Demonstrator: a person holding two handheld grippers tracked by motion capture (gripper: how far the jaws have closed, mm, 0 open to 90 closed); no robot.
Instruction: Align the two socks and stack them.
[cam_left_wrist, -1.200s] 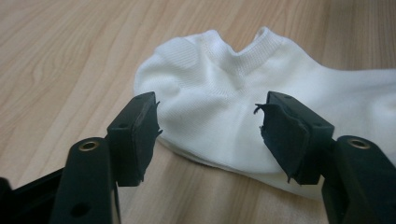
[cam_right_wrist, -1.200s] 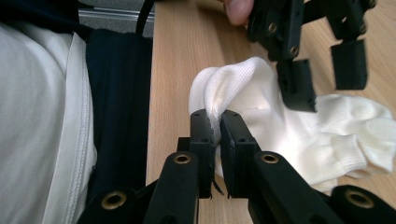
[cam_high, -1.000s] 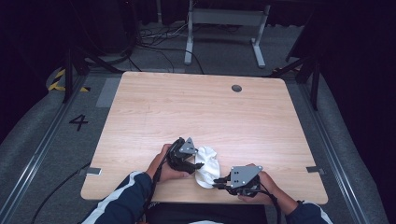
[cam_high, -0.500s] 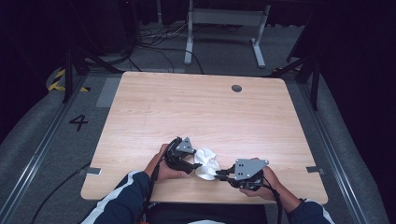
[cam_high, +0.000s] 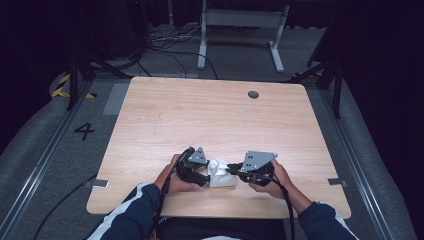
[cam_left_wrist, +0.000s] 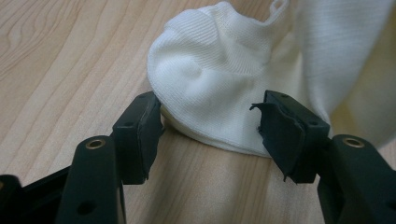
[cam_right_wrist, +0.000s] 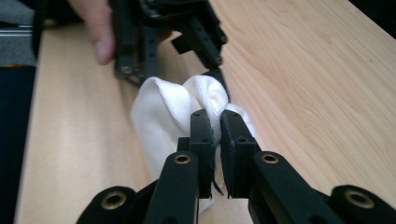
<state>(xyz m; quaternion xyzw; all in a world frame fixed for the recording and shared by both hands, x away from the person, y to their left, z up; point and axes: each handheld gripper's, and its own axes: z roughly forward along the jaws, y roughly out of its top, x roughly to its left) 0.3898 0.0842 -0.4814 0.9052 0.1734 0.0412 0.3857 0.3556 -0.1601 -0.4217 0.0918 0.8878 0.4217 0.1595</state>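
Down at the near edge of the worktop (cam_high: 150, 130), a white cloth (cam_high: 220, 175) lies bunched between the two tools. To do this step well, I'd say the right gripper (cam_right_wrist: 215, 135) should hold its pinch firm while the left takes a deep bite of fabric, not just the hem. Its fingers (cam_right_wrist: 201, 140) are pressed together on a fold. The left gripper (cam_left_wrist: 210, 128), laid low and aimed across, has its fingers (cam_left_wrist: 140, 130) spread either side of the cloth's rounded edge. Farther back, a round grommet hole (cam_high: 253, 94).
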